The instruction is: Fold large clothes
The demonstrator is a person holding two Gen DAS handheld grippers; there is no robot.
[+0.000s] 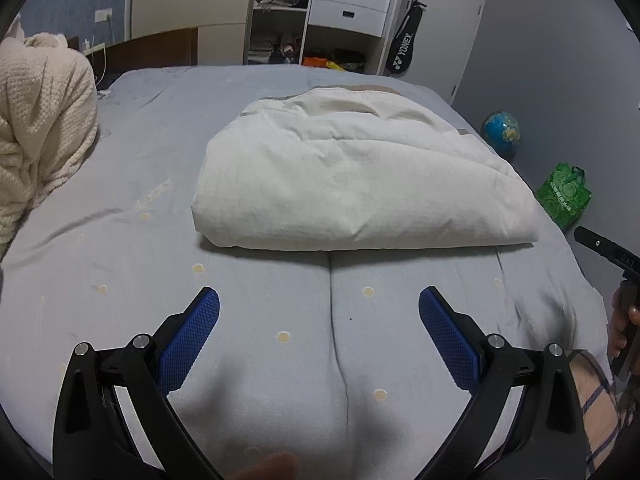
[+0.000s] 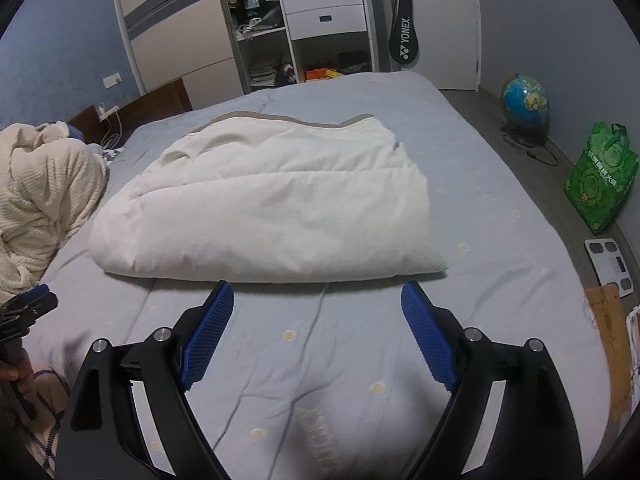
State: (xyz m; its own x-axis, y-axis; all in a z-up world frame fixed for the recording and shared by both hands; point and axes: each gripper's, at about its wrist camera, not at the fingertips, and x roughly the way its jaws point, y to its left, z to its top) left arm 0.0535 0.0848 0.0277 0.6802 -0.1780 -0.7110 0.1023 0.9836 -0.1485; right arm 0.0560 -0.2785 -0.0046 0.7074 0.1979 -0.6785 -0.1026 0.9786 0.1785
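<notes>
A large cream-white quilt (image 1: 352, 176) lies folded into a thick rectangular bundle in the middle of the grey-blue bed (image 1: 120, 240); it also shows in the right wrist view (image 2: 272, 208). My left gripper (image 1: 319, 304) is open and empty, held above the bed sheet short of the quilt's near edge. My right gripper (image 2: 317, 298) is open and empty, its blue fingertips (image 2: 222, 300) close to the quilt's near fold without touching it. Each gripper's body shows at the edge of the other view, the right one (image 1: 608, 252) and the left one (image 2: 24, 312).
A cream knitted blanket (image 1: 36, 132) is heaped at the bed's left side. Beyond the bed stand an open wardrobe with white drawers (image 1: 350, 4) and a racket bag (image 1: 402, 52). A globe (image 2: 524, 100), a green bag (image 2: 602, 176) and a white scale (image 2: 610, 266) sit on the floor at right.
</notes>
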